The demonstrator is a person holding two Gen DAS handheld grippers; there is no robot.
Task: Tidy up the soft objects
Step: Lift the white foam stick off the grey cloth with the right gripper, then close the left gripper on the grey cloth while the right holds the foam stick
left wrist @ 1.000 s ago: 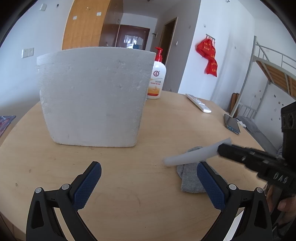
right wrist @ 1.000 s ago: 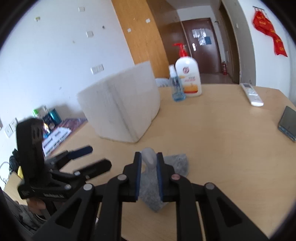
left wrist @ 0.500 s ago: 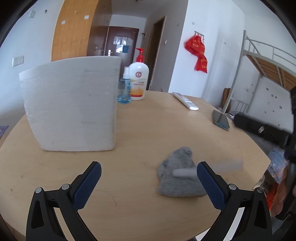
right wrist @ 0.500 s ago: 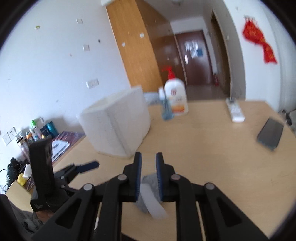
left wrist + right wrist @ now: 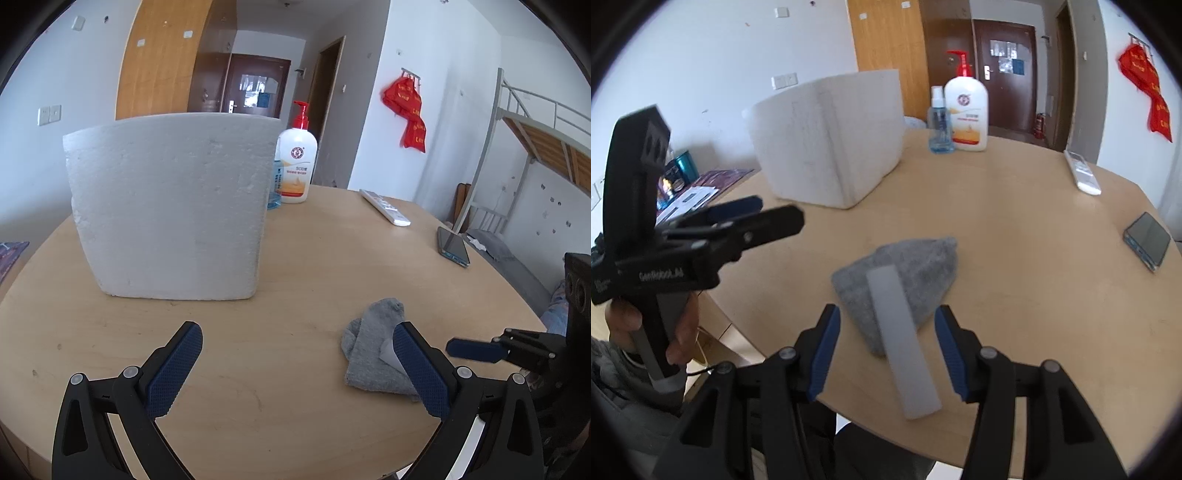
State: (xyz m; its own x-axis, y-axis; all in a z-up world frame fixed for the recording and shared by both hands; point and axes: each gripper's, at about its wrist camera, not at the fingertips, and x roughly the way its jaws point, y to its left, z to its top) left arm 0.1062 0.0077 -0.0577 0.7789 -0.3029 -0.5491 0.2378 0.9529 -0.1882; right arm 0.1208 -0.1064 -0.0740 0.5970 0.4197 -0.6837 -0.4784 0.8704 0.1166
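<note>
Grey sock lies near the table's edge, a pale strip lengthwise across it, framed by the gaping right gripper; left gripper, also spread, sits farther off.

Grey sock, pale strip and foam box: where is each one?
grey sock (image 5: 923, 258), right wrist view, its fuzzy upper part.
pale strip (image 5: 901, 339), right wrist view, its middle, atop the sock.
foam box (image 5: 170, 206), left wrist view, front wall.

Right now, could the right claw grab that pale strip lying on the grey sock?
Probably yes. The right claw is open, its fingers either side of the pale strip on the grey sock, with nothing between.
</note>
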